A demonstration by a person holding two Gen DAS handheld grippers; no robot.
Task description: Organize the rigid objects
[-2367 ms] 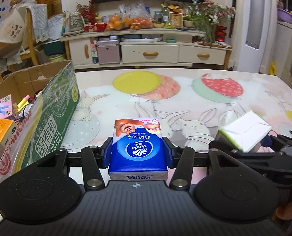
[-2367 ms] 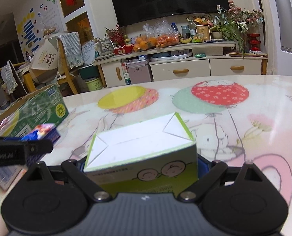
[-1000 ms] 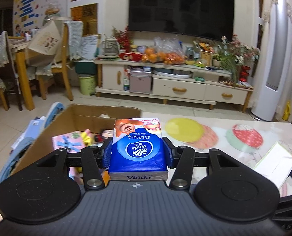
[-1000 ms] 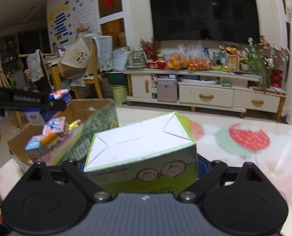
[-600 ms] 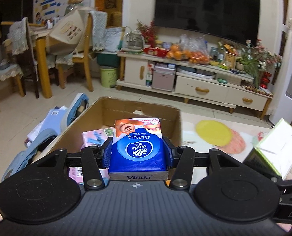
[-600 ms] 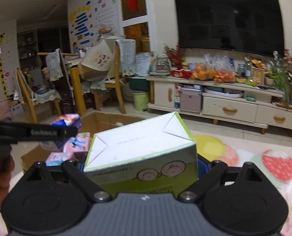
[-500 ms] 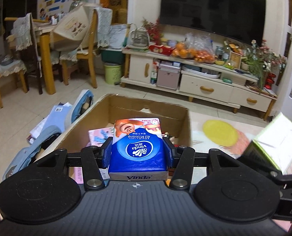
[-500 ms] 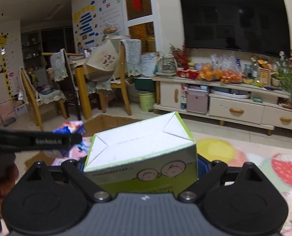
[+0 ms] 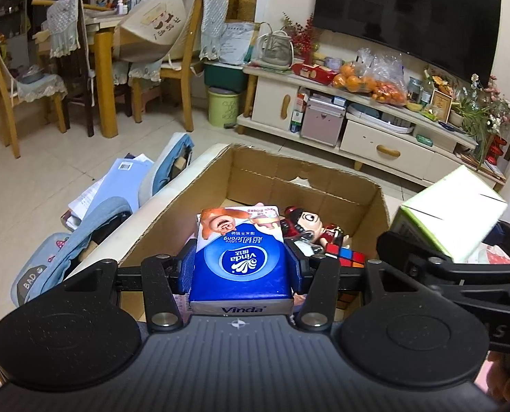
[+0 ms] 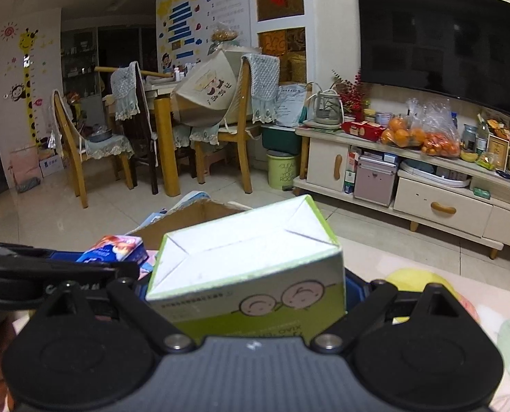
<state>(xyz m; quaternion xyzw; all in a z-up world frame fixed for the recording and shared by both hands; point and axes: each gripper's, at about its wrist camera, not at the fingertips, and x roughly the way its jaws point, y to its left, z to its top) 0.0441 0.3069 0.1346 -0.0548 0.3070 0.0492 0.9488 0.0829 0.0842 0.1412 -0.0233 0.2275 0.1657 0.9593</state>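
My left gripper [image 9: 240,267] is shut on a blue Vinda tissue pack [image 9: 241,261] and holds it above the open cardboard box [image 9: 299,178]. Inside the box lie a doll figure [image 9: 306,223] and a colour cube [image 9: 346,255]. My right gripper [image 10: 251,288] is shut on a green and white carton [image 10: 251,274]; in the left wrist view that green and white carton [image 9: 451,216] hangs at the box's right rim. In the right wrist view the tissue pack [image 10: 115,248] and the left gripper's arm show at the left, with the cardboard box [image 10: 200,213] behind.
Blue bags and papers [image 9: 110,199] lie on the floor left of the box. Dining chairs [image 9: 172,65] and a wooden table stand behind. A TV cabinet [image 9: 375,127] with fruit bags runs along the back wall. The balloon-print tabletop [image 10: 427,281] shows at the right.
Both grippers have swung left from the table toward the box. The box now lies straight below the tissue pack, and the carton has come up to its right rim. Both grips are unchanged.
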